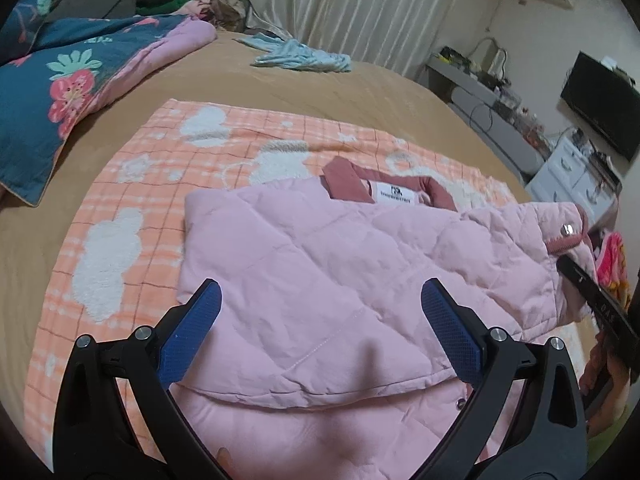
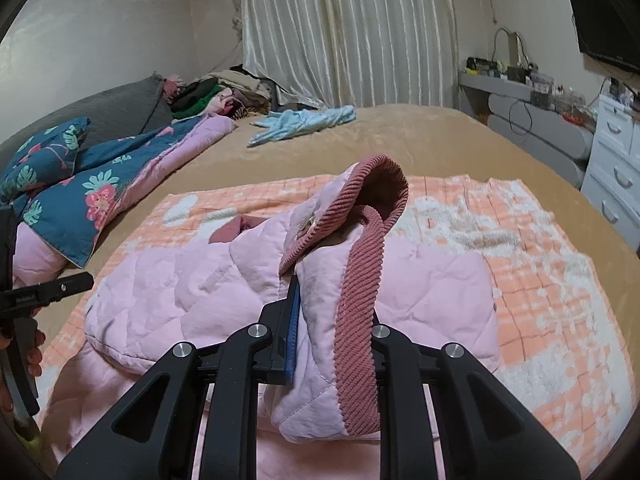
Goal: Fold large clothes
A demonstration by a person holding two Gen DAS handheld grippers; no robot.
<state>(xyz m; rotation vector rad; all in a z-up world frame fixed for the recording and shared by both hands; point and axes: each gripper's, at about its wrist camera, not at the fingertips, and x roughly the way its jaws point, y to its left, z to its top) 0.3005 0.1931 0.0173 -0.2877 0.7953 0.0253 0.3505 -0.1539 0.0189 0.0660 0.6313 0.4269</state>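
Left wrist view: left gripper [image 1: 320,320] spread wide, empty, over pink quilted jacket [image 1: 340,260] on orange checked blanket [image 1: 120,208]; right wrist view: right gripper [image 2: 332,320] clamped on corduroy-trimmed sleeve cuff [image 2: 360,272], sleeve-fold step, next likely laying it across the body.

Jacket [image 1: 320,260] on towel [image 1: 132,208], towel on bed [image 1: 248,80]; quilt [image 1: 72,80] left.
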